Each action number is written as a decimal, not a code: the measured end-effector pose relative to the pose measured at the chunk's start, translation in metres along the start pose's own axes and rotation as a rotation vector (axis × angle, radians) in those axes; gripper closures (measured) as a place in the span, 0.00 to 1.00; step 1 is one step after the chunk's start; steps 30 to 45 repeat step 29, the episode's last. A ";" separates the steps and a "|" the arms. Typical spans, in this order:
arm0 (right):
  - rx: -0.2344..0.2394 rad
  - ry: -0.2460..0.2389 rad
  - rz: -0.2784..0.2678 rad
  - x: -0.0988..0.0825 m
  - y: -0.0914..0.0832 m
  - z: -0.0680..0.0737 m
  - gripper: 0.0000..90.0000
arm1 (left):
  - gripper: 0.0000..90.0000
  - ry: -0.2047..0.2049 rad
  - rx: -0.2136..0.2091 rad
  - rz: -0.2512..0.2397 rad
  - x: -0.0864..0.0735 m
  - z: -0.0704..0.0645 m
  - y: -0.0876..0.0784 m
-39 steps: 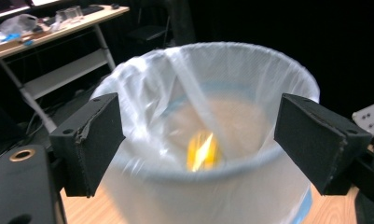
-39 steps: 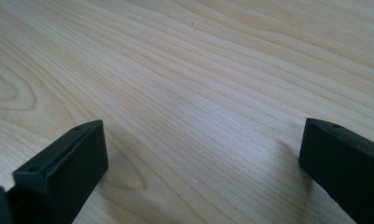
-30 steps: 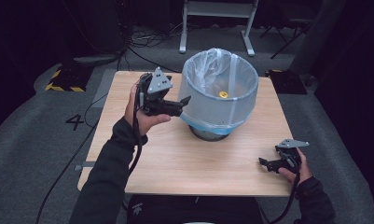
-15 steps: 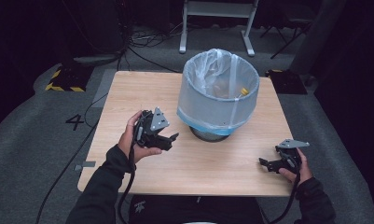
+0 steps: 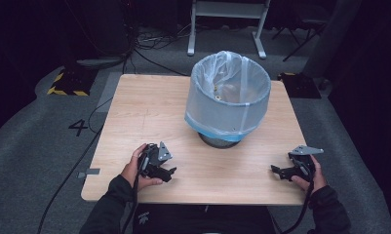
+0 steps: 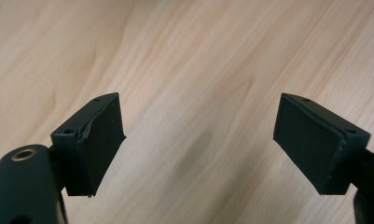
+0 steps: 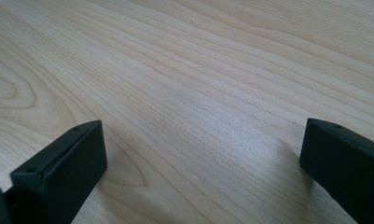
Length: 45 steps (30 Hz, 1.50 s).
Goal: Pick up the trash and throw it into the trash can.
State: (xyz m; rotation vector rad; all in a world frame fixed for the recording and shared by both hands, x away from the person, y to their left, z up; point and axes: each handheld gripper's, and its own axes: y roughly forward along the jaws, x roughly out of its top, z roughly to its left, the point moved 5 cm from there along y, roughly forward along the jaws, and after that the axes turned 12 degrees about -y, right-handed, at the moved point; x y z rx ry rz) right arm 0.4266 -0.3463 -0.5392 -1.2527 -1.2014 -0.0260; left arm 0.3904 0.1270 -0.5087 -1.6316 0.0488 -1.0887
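Bin, lined with a clear bag, standing toward the far middle of the counter; small bits inside, too small to tell. Left tongs near the bin, toward the near left, low over bare wood, jaws spread wide with nothing between. Right tongs near the bin, toward the near right edge, likewise spread and holding nothing, close above the wood.

A studio-like lab is being suggested: around the wooden table, grey carpet is being marked with a "4", hazard-striped tape and cables behind it.
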 end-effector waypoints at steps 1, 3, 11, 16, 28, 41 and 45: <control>0.000 0.000 0.000 0.000 0.000 0.000 0.00 | 0.18 0.001 -0.002 0.030 -0.004 0.001 0.001; 0.000 0.000 0.000 0.000 0.000 0.000 0.00 | 0.18 -0.018 -0.024 0.035 -0.013 0.003 0.006; 0.000 0.000 0.000 0.000 0.000 0.000 0.00 | 0.17 -0.050 -0.085 0.028 -0.024 0.013 0.008; 0.000 0.000 0.000 0.000 0.000 0.000 0.01 | 0.13 -0.122 -0.154 -0.027 -0.030 0.021 0.014; 0.000 0.000 0.000 0.000 0.000 0.000 0.00 | 0.08 -0.137 -0.154 -0.042 -0.031 0.021 0.016; 0.001 -0.001 0.000 0.000 0.000 0.000 0.00 | 0.07 -0.135 -0.155 -0.044 -0.031 0.021 0.016; 0.001 -0.001 0.000 0.000 0.000 0.000 0.00 | 0.07 -0.135 -0.155 -0.044 -0.031 0.021 0.016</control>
